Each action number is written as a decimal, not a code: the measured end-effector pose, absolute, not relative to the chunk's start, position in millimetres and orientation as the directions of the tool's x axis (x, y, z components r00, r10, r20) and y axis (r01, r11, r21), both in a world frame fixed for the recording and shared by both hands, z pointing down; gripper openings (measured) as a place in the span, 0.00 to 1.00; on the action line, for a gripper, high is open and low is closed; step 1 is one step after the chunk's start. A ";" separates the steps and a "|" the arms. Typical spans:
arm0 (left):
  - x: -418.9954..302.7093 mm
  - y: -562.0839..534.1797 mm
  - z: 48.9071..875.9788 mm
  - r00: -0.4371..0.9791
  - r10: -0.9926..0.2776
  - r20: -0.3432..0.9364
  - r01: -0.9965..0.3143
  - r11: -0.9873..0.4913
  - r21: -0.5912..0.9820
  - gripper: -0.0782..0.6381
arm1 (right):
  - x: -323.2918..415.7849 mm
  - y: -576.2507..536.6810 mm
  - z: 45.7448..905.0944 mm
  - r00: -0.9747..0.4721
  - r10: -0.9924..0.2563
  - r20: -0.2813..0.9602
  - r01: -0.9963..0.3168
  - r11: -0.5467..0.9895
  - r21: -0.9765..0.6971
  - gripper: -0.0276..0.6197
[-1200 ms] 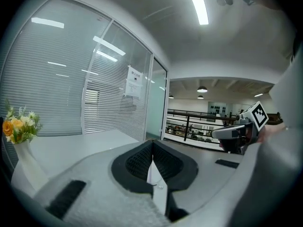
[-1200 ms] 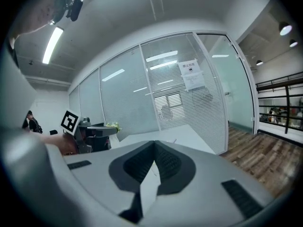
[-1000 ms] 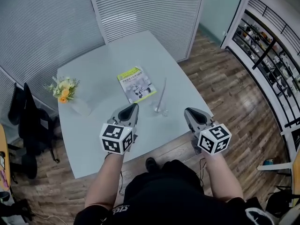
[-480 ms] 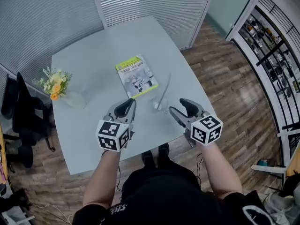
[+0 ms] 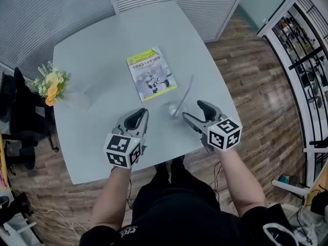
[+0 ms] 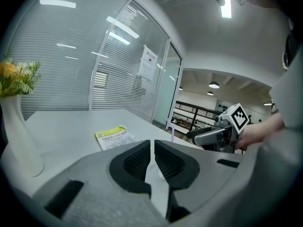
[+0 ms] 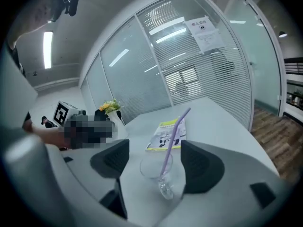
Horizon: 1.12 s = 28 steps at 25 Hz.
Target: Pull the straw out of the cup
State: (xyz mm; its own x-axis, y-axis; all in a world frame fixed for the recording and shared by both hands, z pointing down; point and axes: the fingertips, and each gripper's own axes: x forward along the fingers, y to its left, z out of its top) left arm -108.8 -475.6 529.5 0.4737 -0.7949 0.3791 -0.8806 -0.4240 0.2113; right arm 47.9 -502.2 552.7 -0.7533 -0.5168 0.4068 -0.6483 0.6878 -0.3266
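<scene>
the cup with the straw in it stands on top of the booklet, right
No. The cup with the straw in it stands on the bare table, beside the booklet and apart from it, as the head view shows.

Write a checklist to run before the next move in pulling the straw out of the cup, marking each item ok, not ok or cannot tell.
1. Right tongs open: ok, jaws opening, nothing gripped.
2. Pale purple plastic straw stands in the clear glass cup: ok, leaning, top free.
3. Straw lined up between the right jaws: ok in the right gripper view. Close enough to grip: cannot tell.
4. Left tongs ready to steady the cup: not ok, shut and short of it.
5. Yellow-and-white booklet clear of the cup: ok, lies apart on the grey table.
</scene>
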 end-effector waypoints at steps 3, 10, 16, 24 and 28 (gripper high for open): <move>-108.9 -474.8 536.1 0.471 -0.789 0.394 -0.882 -0.428 0.197 0.16 | 40.2 -510.9 566.0 -0.763 -0.496 0.415 -0.636 0.689 -0.346 0.57; -115.8 -468.6 551.2 0.456 -0.787 0.415 -0.890 -0.414 0.192 0.16 | 21.2 -525.5 591.1 -0.779 -0.462 0.424 -0.615 0.692 -0.378 0.51; -119.7 -462.0 567.6 0.453 -0.783 0.426 -0.891 -0.398 0.217 0.16 | 18.4 -538.4 613.6 -0.768 -0.477 0.427 -0.636 0.647 -0.421 0.35; -134.2 -452.6 570.5 0.435 -0.795 0.424 -0.900 -0.368 0.234 0.16 | 18.2 -546.2 626.9 -0.702 -0.514 0.493 -0.701 0.619 -0.354 0.17; -137.5 -446.4 562.5 0.435 -0.801 0.412 -0.899 -0.367 0.237 0.16 | 22.1 -545.3 623.5 -0.668 -0.533 0.520 -0.730 0.607 -0.315 0.14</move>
